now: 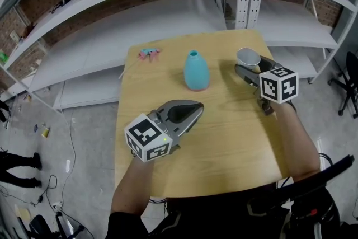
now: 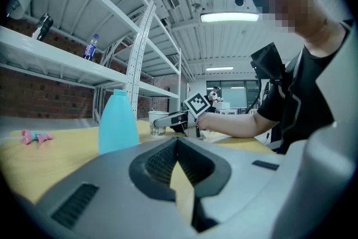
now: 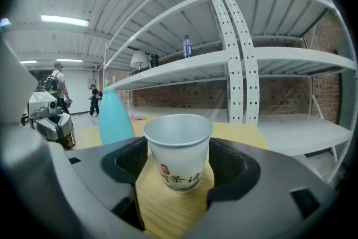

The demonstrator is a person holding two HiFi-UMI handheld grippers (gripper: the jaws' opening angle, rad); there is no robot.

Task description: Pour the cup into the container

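Nothing has been poured yet, as far as I can judge. The cup (image 3: pixel 179 148) stands upright on the table (image 1: pixel 224 137), at about 2 o'clock from the blue container (image 1: pixel 196 71) and apart from it. The container sits upright near the middle of the far half of the table, its narrow mouth open at the top.

My right gripper (image 1: pixel 248 66) has its jaws brought in on either side of the cup. In the right gripper view both pads look to be touching the paper wall just under the rim, so I read it as gripping the cup, though its base is on the wood. I cannot see what, if anything, is inside.

My left gripper (image 2: pixel 178 145) rests low at 7 o'clock from the container, its jaw tips together and nothing between them. A small pink object (image 1: pixel 150 53) lies off at 10 o'clock, clear of the work.

By my reckoning only the grasp is done. Lifting the cup, carrying it toward 9 o'clock over the mouth and tipping it all remain, and that small opening will want careful aim.
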